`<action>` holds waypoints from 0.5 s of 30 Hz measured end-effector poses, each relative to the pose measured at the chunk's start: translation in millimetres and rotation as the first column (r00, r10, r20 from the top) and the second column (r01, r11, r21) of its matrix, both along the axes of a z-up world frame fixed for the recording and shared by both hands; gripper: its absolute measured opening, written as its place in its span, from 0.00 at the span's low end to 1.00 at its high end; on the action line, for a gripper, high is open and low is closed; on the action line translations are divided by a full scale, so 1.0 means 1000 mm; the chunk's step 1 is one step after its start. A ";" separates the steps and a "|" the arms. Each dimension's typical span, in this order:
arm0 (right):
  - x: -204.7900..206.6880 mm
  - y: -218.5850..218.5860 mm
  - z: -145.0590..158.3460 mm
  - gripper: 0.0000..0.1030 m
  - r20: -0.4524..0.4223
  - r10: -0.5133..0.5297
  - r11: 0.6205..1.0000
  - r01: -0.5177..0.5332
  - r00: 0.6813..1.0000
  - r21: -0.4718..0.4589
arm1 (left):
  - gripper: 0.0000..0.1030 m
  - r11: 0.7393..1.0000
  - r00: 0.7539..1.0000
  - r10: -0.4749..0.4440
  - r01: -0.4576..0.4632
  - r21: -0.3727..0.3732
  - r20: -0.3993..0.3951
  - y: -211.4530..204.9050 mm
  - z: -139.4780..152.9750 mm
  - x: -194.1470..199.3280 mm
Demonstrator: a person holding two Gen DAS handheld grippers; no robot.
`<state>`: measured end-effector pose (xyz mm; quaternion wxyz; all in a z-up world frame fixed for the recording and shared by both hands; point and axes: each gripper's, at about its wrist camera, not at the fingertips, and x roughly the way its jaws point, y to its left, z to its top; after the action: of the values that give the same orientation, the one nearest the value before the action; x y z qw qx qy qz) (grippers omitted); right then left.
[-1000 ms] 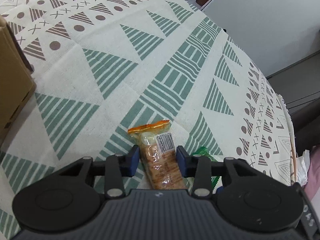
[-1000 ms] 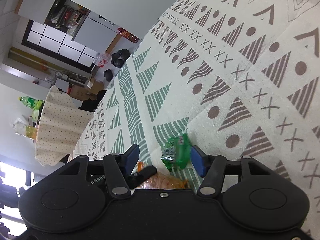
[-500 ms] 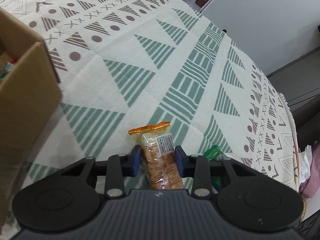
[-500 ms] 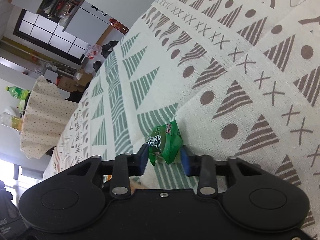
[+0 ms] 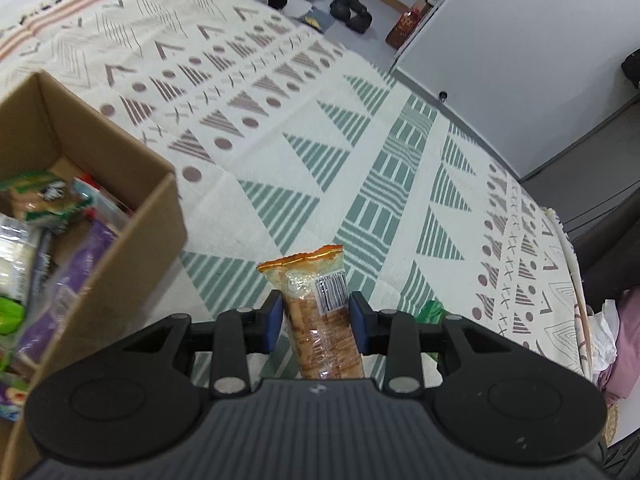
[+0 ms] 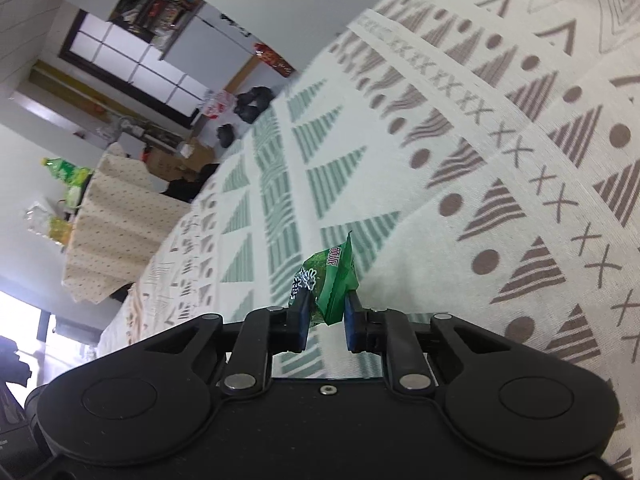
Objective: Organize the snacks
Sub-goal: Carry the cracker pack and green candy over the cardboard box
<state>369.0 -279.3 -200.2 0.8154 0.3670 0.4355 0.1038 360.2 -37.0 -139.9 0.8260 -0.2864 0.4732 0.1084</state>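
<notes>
My left gripper (image 5: 316, 322) is shut on an orange-topped cracker packet (image 5: 320, 312) and holds it above the patterned cloth, just right of an open cardboard box (image 5: 120, 216) that holds several snack packets. My right gripper (image 6: 326, 320) is shut on a small green snack packet (image 6: 330, 284), lifted off the cloth. A bit of that green packet (image 5: 432, 310) shows behind the left gripper's right finger.
The table is covered with a cream cloth with green and brown triangles (image 5: 320, 152). Its edge curves off at the right (image 5: 576, 280). A white cabinet (image 5: 520, 60) stands beyond. A second cloth-covered table with bottles (image 6: 116, 220) stands in the room.
Both grippers closed on their packets and lifted them. The left gripper moved up and left, so the cardboard box with snacks came into view at the left.
</notes>
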 end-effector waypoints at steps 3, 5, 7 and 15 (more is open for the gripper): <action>-0.004 0.002 0.011 0.17 0.031 0.022 0.999 -0.022 0.999 0.023 | 0.33 1.000 1.000 0.013 -0.014 0.016 0.023 0.005 0.014 -0.009; -0.008 0.005 0.020 0.17 0.057 0.040 0.999 -0.042 0.998 0.032 | 0.33 0.999 0.999 0.020 -0.021 0.028 0.038 0.008 0.022 -0.016; -0.012 0.009 0.028 0.17 0.080 0.059 0.997 -0.063 0.995 0.039 | 0.33 0.999 0.998 0.029 -0.031 0.038 0.052 0.012 0.029 -0.022; -0.032 0.031 0.053 0.17 0.166 0.142 0.987 -0.152 0.976 0.047 | 0.33 0.995 0.994 0.076 -0.081 0.058 0.080 0.028 0.051 -0.049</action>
<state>337.2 -248.0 -146.9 0.8269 0.3482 0.3904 0.2062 311.0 -9.4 -88.9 0.8472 -0.2834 0.4257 0.1437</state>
